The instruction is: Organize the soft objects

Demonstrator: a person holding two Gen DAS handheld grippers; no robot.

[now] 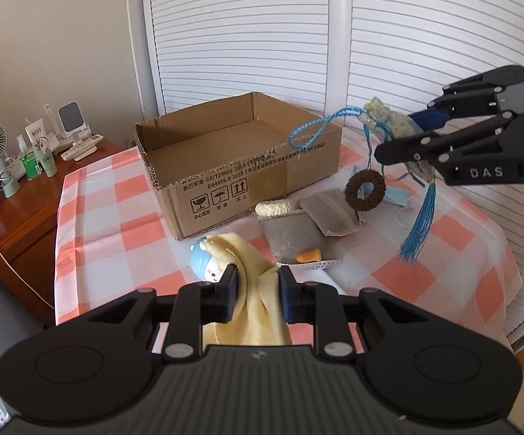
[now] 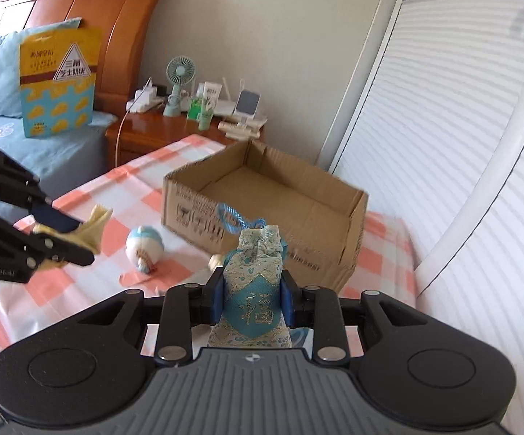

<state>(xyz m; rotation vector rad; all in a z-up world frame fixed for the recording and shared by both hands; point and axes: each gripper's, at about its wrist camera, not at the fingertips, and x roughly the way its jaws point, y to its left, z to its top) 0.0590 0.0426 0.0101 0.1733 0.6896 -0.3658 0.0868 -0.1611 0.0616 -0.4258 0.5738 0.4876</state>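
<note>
My left gripper [image 1: 258, 279] is shut on a pale yellow cloth [image 1: 251, 268] that hangs between its pads, just above the checked tablecloth [image 1: 116, 217]. A small blue-capped plush head [image 1: 205, 262] lies against the cloth's left side. Out to the right my right gripper [image 1: 399, 134] holds a blue brocade sachet [image 2: 252, 301] in the air, pads pressed on its sides. The sachet's blue cord loop [image 1: 312, 128] and tassel [image 1: 419, 224] dangle. An open, empty cardboard box [image 1: 240, 152] stands at the back of the table. The left gripper [image 2: 86, 241] shows at the left in the right wrist view.
On the table right of the box lie a brown woven ring [image 1: 365, 190], grey pouches [image 1: 329, 214], a cream roll [image 1: 272, 208], an orange earplug [image 1: 309, 255] and a blue face mask [image 1: 396, 195]. A wooden nightstand [image 1: 26, 210] with a fan stands left. White louvred doors [image 1: 243, 36] stand behind.
</note>
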